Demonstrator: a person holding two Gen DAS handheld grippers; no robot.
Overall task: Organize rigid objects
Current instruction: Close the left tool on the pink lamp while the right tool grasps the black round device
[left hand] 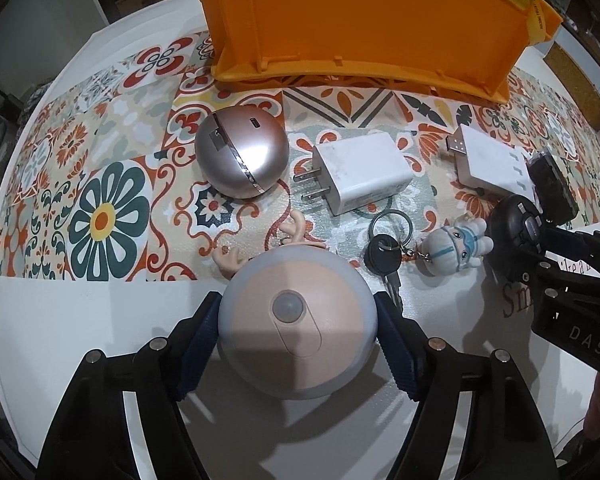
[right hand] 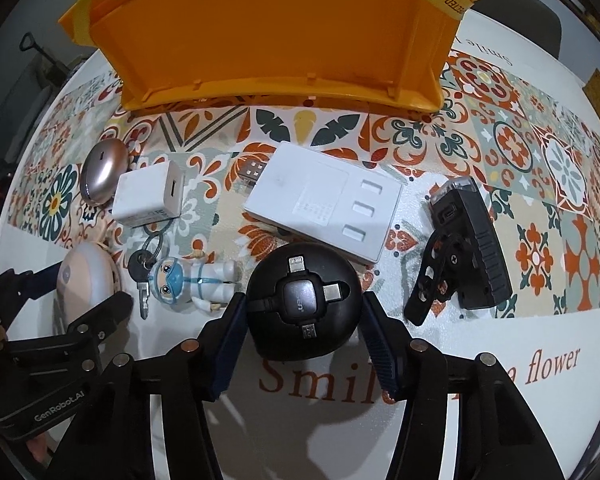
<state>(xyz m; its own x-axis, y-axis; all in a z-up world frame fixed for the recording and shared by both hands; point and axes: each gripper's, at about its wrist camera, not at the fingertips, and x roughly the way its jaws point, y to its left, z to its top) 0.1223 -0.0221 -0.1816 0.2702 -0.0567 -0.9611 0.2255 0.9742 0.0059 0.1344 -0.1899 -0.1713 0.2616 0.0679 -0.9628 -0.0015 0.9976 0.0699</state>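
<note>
My left gripper (left hand: 298,320) is shut on a round pink night light with antlers (left hand: 296,320), also in the right wrist view (right hand: 85,280). My right gripper (right hand: 300,320) has its fingers around a round black multi-plug cable reel (right hand: 303,300), touching or nearly touching its sides; it also shows in the left wrist view (left hand: 516,224). On the mat lie a rose-gold round case (left hand: 241,151), a white charger (left hand: 360,172), a key with a doll keychain (left hand: 454,246), a white USB power strip (right hand: 324,208) and a black bike light (right hand: 468,248).
An orange plastic bin (left hand: 364,20) stands at the back of the patterned mat (left hand: 108,128); it also shows in the right wrist view (right hand: 276,28). White table surface with brown lettering (right hand: 552,364) lies in front.
</note>
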